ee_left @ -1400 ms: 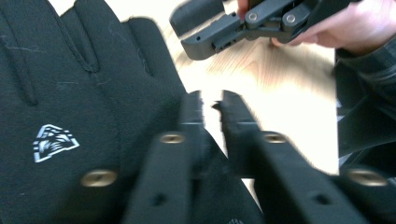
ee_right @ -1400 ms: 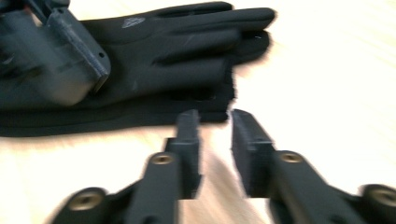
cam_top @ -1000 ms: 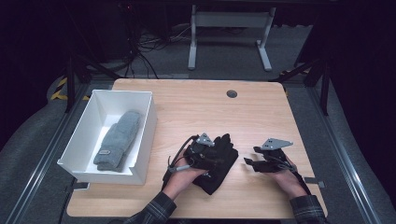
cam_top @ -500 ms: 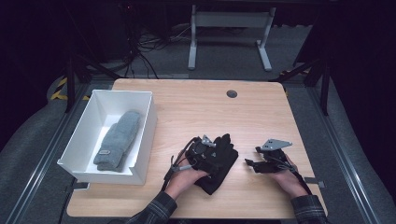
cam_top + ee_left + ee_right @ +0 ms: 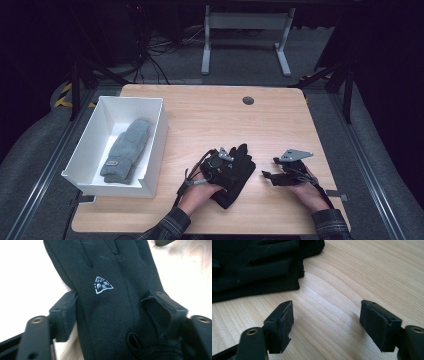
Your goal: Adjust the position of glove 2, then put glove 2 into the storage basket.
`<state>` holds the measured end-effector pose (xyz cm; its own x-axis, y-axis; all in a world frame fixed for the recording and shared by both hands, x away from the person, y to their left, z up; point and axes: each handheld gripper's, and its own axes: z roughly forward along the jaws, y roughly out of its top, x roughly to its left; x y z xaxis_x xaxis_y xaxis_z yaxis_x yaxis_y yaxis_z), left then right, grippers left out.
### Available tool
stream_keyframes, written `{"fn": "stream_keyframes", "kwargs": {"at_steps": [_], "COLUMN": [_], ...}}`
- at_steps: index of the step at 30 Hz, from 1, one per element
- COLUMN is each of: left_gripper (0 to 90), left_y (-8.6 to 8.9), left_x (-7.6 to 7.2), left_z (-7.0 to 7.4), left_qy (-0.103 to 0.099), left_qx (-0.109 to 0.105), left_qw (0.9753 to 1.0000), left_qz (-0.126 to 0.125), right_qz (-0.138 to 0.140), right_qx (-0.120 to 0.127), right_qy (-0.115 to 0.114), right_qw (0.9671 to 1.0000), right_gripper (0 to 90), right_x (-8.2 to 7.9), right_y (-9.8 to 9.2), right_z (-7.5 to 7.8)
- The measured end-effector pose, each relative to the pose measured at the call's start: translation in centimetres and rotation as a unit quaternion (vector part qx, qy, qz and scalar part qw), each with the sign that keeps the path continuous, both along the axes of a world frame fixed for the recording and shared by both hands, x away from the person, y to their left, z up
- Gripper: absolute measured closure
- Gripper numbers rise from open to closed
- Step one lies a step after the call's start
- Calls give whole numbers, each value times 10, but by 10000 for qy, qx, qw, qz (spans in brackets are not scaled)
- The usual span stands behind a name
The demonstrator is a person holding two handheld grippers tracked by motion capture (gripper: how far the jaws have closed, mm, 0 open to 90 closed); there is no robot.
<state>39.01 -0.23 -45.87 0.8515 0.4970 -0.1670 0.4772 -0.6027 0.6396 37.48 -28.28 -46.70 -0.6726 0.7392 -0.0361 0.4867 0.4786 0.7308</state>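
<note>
Left of the black glove [image 5: 235, 172], a white bin [image 5: 97, 172] held a grey mitten [image 5: 125, 150]. Your left gripper [image 5: 112, 312] clasped the black glove, which lay on the table [image 5: 210, 115]. Right of the glove, your right gripper [image 5: 327, 325] rested released, jaws apart above bare wood.

Left gripper [image 5: 223, 165] is held low at the near table edge, jaws pressed in from both sides. Right gripper [image 5: 280, 175] is held just to its right, jaws spread wide, nothing between them.
</note>
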Motion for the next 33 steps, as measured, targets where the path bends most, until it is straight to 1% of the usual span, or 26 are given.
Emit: {"fn": "stream_keyframes", "kwargs": {"at_steps": [2, 4, 7, 9, 11, 13, 14, 18, 20, 21, 23, 26, 27, 28, 29, 31, 33], "left_gripper": [431, 527, 630, 683, 690, 699, 701, 704, 704, 704, 704, 703, 703, 703, 703, 703, 703], "left_y": [0, 0, 0, 0, 0, -1, -1, 3, 6, 8, 11, 16, 19, 19, 22, 25, 29], "left_x": [0, 1, 4, 7, 8, 8, 9, 8, 7, 7, 5, 3, 2, 2, 1, 1, 1], "left_z": [1, 2, 2, 1, 3, 6, 7, 17, 23, 26, 33, 46, 55, 55, 62, 70, 79], "left_qy": [101, 258, 482, 588, 640, 646, 662, 635, 592, 618, 555, 502, 467, 467, 424, 398, 344], "left_qx": [-34, -89, -187, -228, -222, -165, -177, -175, -239, -304, -261, -362, -362, -362, -339, -407, -413], "left_qw": [9999, 9993, 9980, 9971, 9966, 9964, 9962, 9960, 9962, 9958, 9961, 9962, 9963, 9963, 9968, 9970, 9972], "left_qz": [-112, -237, -363, -424, -474, -515, -532, -608, -596, -600, -632, -609, -617, -617, -590, -532, -513], "right_qz": [-8, -9, -1, -3, 4, 11, 9, 10, 9, 9, 12, 9, 8, 8, 9, 7, 8], "right_qx": [9, 15, 33, 54, 54, 52, 52, 53, 52, 52, 58, 53, 54, 54, 60, 54, 55], "right_qy": [-5, -10, -30, -45, -43, -41, -42, -41, -41, -42, -42, -42, -43, -43, -40, -42, -42], "right_qw": [10000, 10000, 10000, 10000, 10000, 10000, 10000, 10000, 10000, 10000, 10000, 10000, 10000, 10000, 10000, 10000, 10000], "right_gripper": [263, 254, 244, 234, 232, 227, 227, 227, 227, 226, 226, 226, 226, 226, 226, 225, 225], "right_x": [0, 0, 0, 0, 0, 0, 0, 0, 0, 0, 0, 0, 0, 0, 0, 0, 0], "right_y": [0, 0, 0, -1, -1, -1, -1, -1, -1, -1, 0, 0, 0, 0, 0, 0, -1], "right_z": [0, -1, -1, -2, -2, -2, -2, -2, -2, -2, -2, -2, -2, -2, -2, -2, -2]}}
